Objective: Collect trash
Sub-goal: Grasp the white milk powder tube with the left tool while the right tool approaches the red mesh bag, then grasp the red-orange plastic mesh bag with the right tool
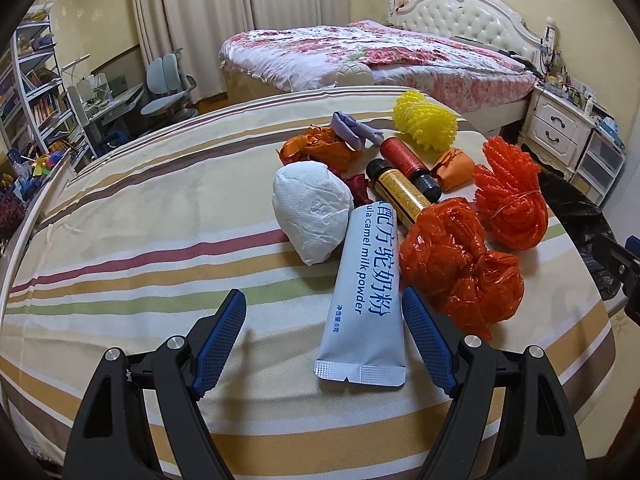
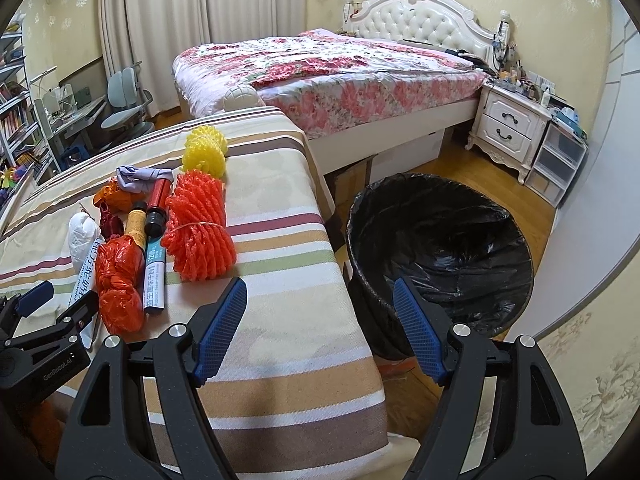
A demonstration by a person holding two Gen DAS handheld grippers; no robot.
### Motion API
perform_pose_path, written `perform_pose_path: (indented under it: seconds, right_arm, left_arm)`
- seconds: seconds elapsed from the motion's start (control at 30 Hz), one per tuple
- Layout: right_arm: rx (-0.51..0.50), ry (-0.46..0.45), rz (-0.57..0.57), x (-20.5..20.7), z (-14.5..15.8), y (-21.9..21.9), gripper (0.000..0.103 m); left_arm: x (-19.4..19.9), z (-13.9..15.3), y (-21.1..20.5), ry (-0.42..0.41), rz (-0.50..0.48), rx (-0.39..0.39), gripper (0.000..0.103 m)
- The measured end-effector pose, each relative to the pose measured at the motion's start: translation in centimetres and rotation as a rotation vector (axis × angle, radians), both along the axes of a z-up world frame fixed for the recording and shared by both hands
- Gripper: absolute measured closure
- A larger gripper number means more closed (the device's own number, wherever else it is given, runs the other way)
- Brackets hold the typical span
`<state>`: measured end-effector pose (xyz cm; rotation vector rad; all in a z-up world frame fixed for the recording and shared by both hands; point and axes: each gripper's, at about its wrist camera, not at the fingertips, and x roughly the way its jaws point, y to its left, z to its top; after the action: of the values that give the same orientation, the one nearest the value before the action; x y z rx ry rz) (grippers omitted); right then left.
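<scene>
Your left gripper (image 1: 324, 312) is open above the striped table (image 1: 140, 216), its jaws either side of the white milk-powder sachet (image 1: 366, 300) without pressing it. Your right gripper (image 2: 320, 300) is also open and holds nothing, straddling the table's right edge beside the black-lined bin (image 2: 440, 248) on the floor. The trash, including a white paper wad (image 1: 312, 216), red plastic bag (image 1: 460, 264), orange foam net (image 1: 508, 200) and yellow foam net (image 1: 424, 120), lies clustered toward the table's right edge.

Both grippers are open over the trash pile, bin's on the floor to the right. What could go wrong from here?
1. The milk powder sachet lies flat between the left gripper fingers; pads may slide off it.
2. The red plastic bag touches it and could drag along.
3. The bin stands below the table edge; drops could miss.
</scene>
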<state>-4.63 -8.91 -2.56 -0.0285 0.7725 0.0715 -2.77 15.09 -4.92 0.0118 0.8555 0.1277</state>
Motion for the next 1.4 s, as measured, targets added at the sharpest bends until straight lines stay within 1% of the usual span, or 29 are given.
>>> perform_pose_path:
  seconds: [0.03, 0.07, 0.1, 0.13, 0.17, 0.2, 0.27, 0.33, 0.47, 0.8, 1.0, 1.4]
  right_arm:
    - [0.002, 0.0, 0.001, 0.0, -0.1, 0.0, 0.029]
    - [0.005, 0.001, 0.003, 0.0, -0.2, 0.1, 0.029]
    - [0.008, 0.002, 0.004, 0.0, -0.2, 0.1, 0.029]
    - [0.011, 0.003, 0.005, -0.1, -0.3, -0.1, 0.029]
    - [0.014, 0.004, 0.006, -0.1, -0.4, -0.2, 0.029]
    - [0.015, 0.004, 0.007, -0.2, -0.4, -0.2, 0.029]
    - [0.02, 0.005, 0.008, -0.3, -0.4, -0.3, 0.029]
    - [0.022, 0.004, 0.009, -0.3, -0.4, -0.3, 0.029]
    - [0.021, 0.002, 0.011, -0.3, -0.3, -0.2, 0.029]
    - [0.011, -0.021, 0.04, -1.1, 1.0, 1.0, 0.029]
    - [-0.004, -0.028, 0.081, -1.4, 1.5, 2.8, 0.029]
    - [-0.04, -0.017, 0.21, -1.9, 1.5, 8.5, 0.029]
  left_arm:
    - [0.0, -0.1, 0.0, 0.001, 0.002, -0.002, 0.029]
    - [-0.1, -0.1, 0.1, 0.004, -0.005, -0.011, 0.036]
    - [0.0, -0.2, 0.0, 0.012, -0.011, -0.022, 0.038]
    - [0.0, -0.3, 0.0, 0.019, -0.013, -0.029, 0.043]
    - [0.0, -0.5, 0.0, 0.026, -0.02, -0.039, 0.049]
    - [0.0, -0.6, -0.1, 0.033, -0.03, -0.049, 0.053]
    - [-0.1, -0.5, -0.3, 0.025, -0.04, -0.045, 0.06]
    - [-0.3, -0.5, -0.5, 0.023, -0.051, -0.044, 0.062]
    - [-0.5, -0.1, -0.7, 0.017, -0.06, -0.06, 0.063]
    - [-1.9, 2.8, -0.4, -0.06, -0.067, -0.09, 0.063]
    - [-2.8, 3.6, 1.4, -0.091, -0.031, -0.096, 0.063]
    - [-3.8, 3.1, 6.2, -0.11, 0.07, -0.127, 0.063]
